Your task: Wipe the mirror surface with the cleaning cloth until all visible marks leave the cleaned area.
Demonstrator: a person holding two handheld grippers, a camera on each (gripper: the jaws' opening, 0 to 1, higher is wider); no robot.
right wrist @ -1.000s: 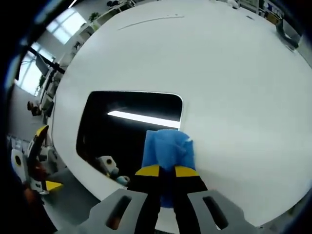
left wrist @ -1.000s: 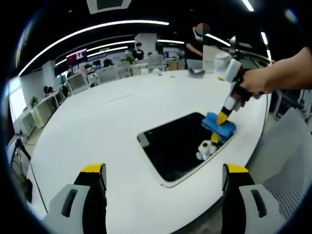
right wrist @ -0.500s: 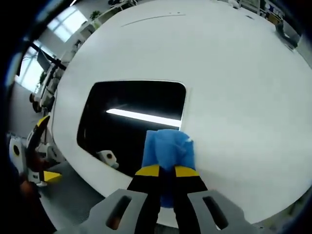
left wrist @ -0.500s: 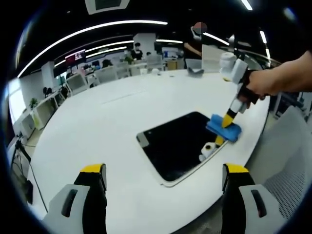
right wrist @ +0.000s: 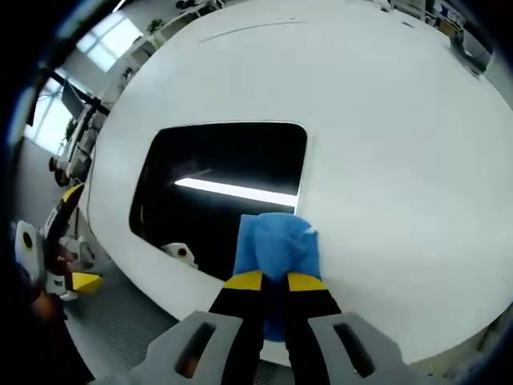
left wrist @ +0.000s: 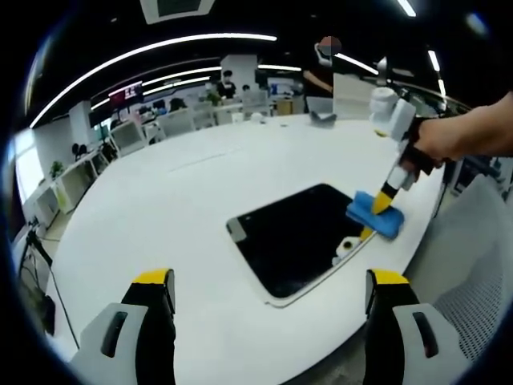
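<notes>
In the left gripper view, the left gripper (left wrist: 266, 301) hangs above the near rim of the white table (left wrist: 160, 200) with its fingers (left wrist: 152, 289) spread wide and holding nothing. The mirror (left wrist: 296, 237) lies flat, dark, near the table's edge. At its far right corner the right gripper (left wrist: 383, 202), held in a hand (left wrist: 437, 140), presses the blue cleaning cloth (left wrist: 375, 215) down, half on the glass and half on the table.

In the right gripper view, the right gripper's fingers (right wrist: 244, 293) are clamped on the cloth (right wrist: 276, 245), which sits over the mirror's (right wrist: 216, 168) border. A ceiling light reflects as a bright bar.

The risk, as I judge it: the cloth is at the mirror's margin, so a stroke outward would wipe table rather than glass, or nudge the mirror toward the nearby table edge.

The left gripper view alone gives the whole mirror outline and the office behind; the right gripper view alone shows the grip on the cloth closely.
</notes>
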